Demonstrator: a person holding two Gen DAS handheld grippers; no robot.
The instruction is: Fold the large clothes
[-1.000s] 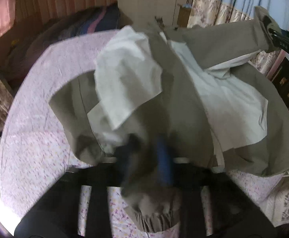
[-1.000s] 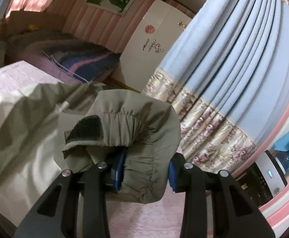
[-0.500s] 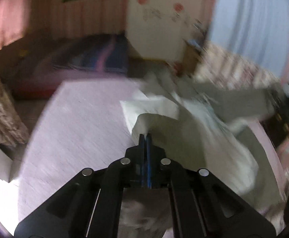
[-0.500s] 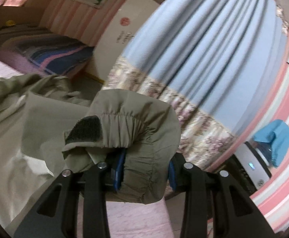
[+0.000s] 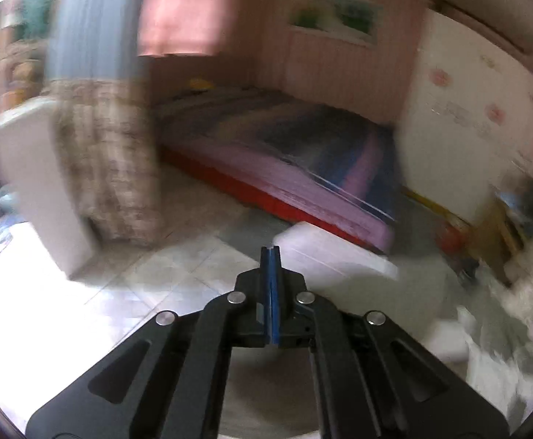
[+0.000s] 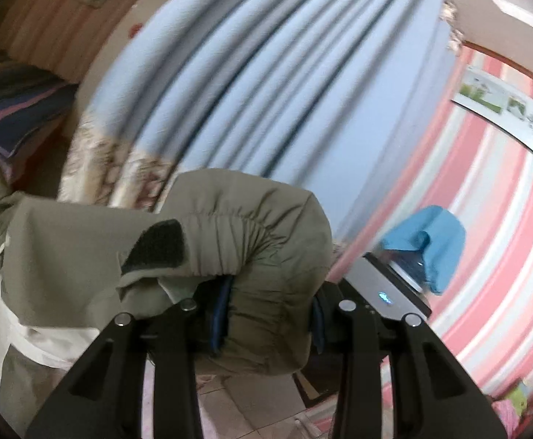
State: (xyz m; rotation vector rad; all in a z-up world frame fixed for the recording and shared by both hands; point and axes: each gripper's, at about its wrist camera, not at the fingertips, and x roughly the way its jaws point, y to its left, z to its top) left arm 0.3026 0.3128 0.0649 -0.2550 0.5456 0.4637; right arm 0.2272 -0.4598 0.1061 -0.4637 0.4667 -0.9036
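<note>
A large olive-grey jacket with a white lining is the garment. My right gripper point(image 6: 270, 314) is shut on its gathered cuff point(image 6: 262, 234), which has a black velcro tab point(image 6: 156, 245); the sleeve and lining trail off to the left point(image 6: 47, 263). My left gripper point(image 5: 270, 256) is shut with its blue pads pressed together and nothing between them. It points away across the room. Only a blurred pale part of the jacket's lining point(image 5: 504, 347) shows at the lower right of the left wrist view.
A low bed with a purple and blue cover point(image 5: 284, 153) lies ahead of the left gripper, a white wardrobe point(image 5: 467, 120) to its right, a curtain point(image 5: 101, 109) to its left. A blue curtain point(image 6: 284, 73), striped pink wall point(image 6: 485, 219) and grey device point(image 6: 383, 285) face the right gripper.
My left gripper has let go of the jacket, shut empty, and swung up and left away from it. My right gripper has kept its hold on the cuff and turned right.
</note>
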